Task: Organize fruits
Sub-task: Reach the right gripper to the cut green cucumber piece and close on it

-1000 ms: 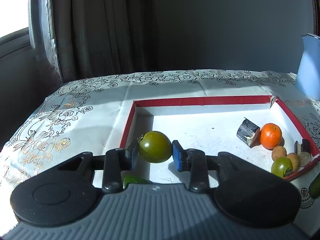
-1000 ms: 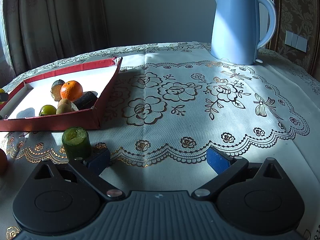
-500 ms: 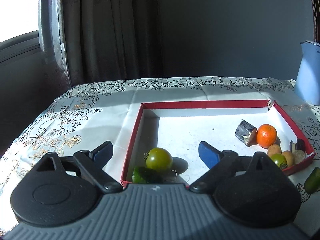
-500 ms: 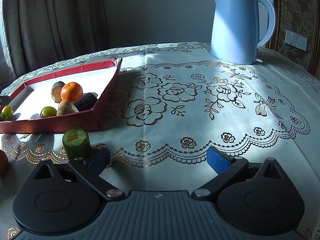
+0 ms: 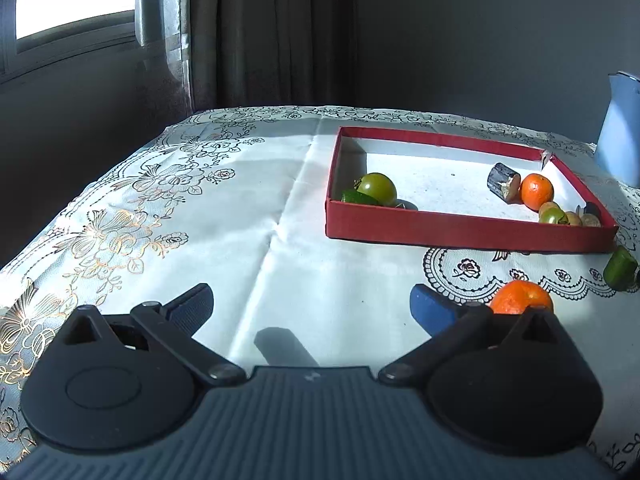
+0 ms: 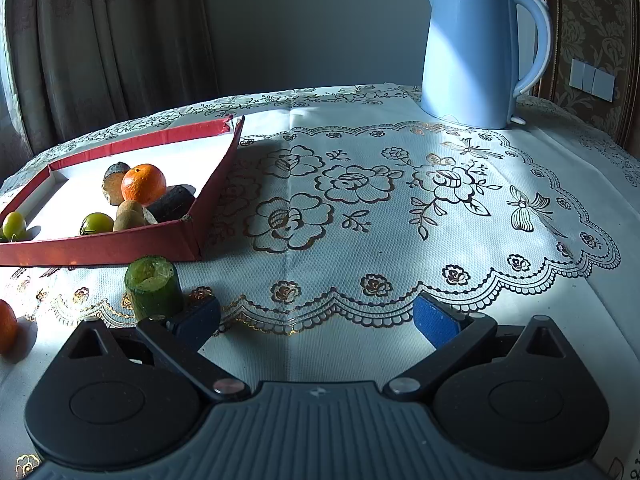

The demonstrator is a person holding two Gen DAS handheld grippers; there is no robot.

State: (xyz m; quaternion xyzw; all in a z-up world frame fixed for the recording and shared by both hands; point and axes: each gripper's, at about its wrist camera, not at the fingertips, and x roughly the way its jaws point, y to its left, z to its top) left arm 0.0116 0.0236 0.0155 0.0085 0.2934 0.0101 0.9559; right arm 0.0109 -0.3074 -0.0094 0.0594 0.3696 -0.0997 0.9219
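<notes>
The table [image 6: 400,240], under a white cloth with gold flowers, carries everything. The red tray [image 5: 468,232] is the landmark. The blue electric kettle [image 6: 476,52] stands upright well beyond the tray's right end, toward the wall.

The left gripper [image 5: 312,304] hangs over bare cloth in front of the tray's left end, its jaws opening to their widest with nothing between them. The right gripper [image 6: 316,316] is in front of the tray's right corner, jaws spread wide and empty too.

Inside the tray, a green tomato [image 5: 377,188] sits in the near-left corner, touching a smaller green piece [image 5: 356,197]. At the tray's right end 1 tangerine [image 6: 143,183] rests against a dark stub [image 6: 114,178], with a smaller green tomato [image 6: 96,223] and 2 brown kiwis [image 6: 130,214] near the front wall (tightly bunched).

Outside, just before the tray's right corner, a cut cucumber chunk [image 6: 154,290] stands upright beside the right gripper's left finger. A second tangerine [image 5: 520,300] lies on the cloth in front of the tray, left of the chunk.
</notes>
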